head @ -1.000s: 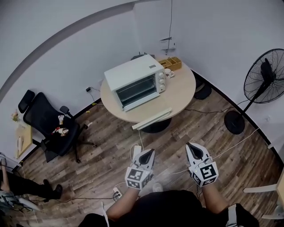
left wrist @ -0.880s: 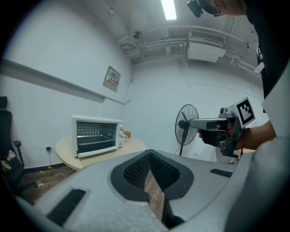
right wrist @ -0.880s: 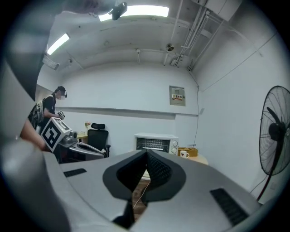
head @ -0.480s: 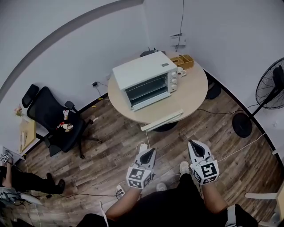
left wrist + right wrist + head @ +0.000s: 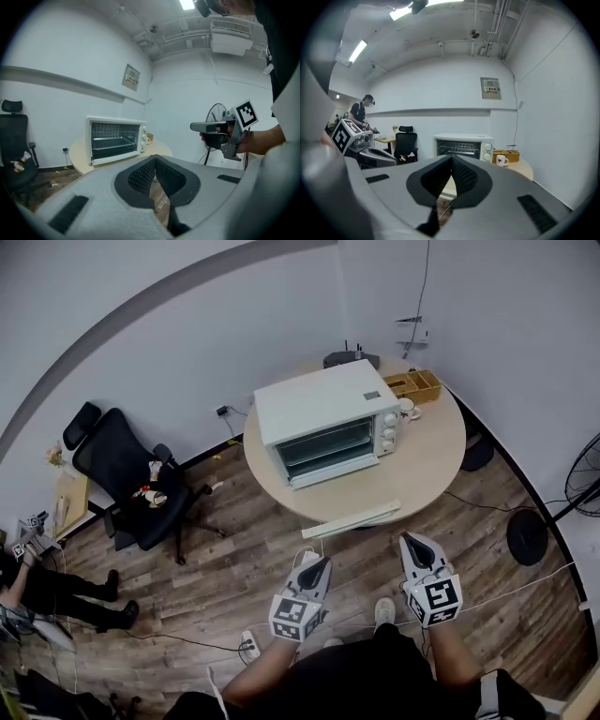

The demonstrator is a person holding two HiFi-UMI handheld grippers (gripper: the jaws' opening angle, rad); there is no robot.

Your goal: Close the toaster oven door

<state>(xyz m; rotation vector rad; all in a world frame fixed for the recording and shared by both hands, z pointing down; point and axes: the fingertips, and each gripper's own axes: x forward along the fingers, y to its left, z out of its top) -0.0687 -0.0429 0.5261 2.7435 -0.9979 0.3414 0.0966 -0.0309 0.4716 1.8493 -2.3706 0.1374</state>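
Both the left gripper (image 5: 317, 564) and right gripper (image 5: 411, 544) are pinched shut on nothing, low in the frame. The boxy white toaster oven (image 5: 328, 423) sits far off, upper middle, on a smooth round table (image 5: 422, 474). A hard push might slide it; its glass front looks slippery.

The toaster oven (image 5: 328, 423) is cased in smooth white painted metal, and wire racks of bare metal are seen inside it. The round worktop (image 5: 427, 465) is finished in pale, matt wood grain. At its 1 o'clock edge a box (image 5: 413, 384) of light, unpainted wood and a glossy white mug (image 5: 408, 408) are set. The floor (image 5: 216, 577) is laid in brown wood-look planks. The left claw (image 5: 317, 563) and the right claw (image 5: 410, 542) are moulded in matt grey plastic and lined with black, finely ribbed pads (image 5: 140, 176).
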